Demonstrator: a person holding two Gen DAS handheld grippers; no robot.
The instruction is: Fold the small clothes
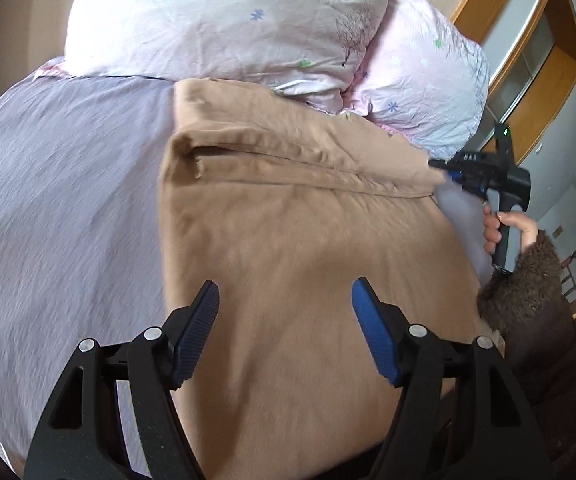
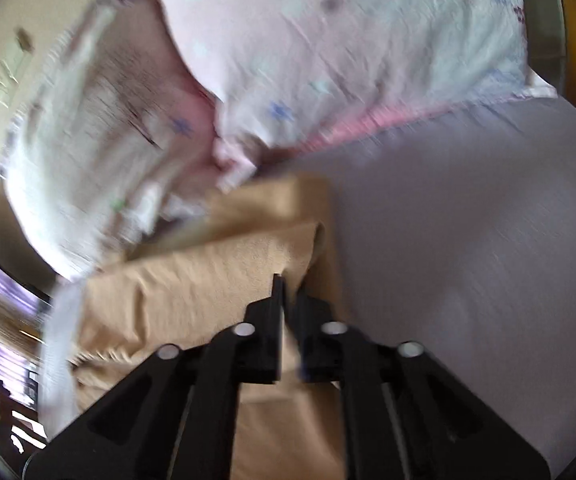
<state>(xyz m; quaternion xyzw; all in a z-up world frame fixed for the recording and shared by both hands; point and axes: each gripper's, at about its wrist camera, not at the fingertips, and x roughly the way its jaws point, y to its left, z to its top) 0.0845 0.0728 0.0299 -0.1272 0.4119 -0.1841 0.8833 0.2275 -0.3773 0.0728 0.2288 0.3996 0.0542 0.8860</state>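
A tan garment (image 1: 288, 232) lies spread on the bed, with a folded band across its far end. My left gripper (image 1: 286, 300) is open and empty, hovering just above the garment's middle. My right gripper (image 1: 444, 170) shows at the garment's far right corner, held by a hand in a brown fuzzy sleeve. In the right wrist view the right gripper (image 2: 288, 284) is shut on a fold of the tan garment (image 2: 208, 280), which is pinched between its fingers. That view is blurred by motion.
The lavender bed sheet (image 1: 56, 200) spreads to the left of the garment. Two pale floral pillows (image 1: 224, 20) lie at the head of the bed, just beyond the garment. A wooden-framed cabinet (image 1: 528, 40) stands at the far right.
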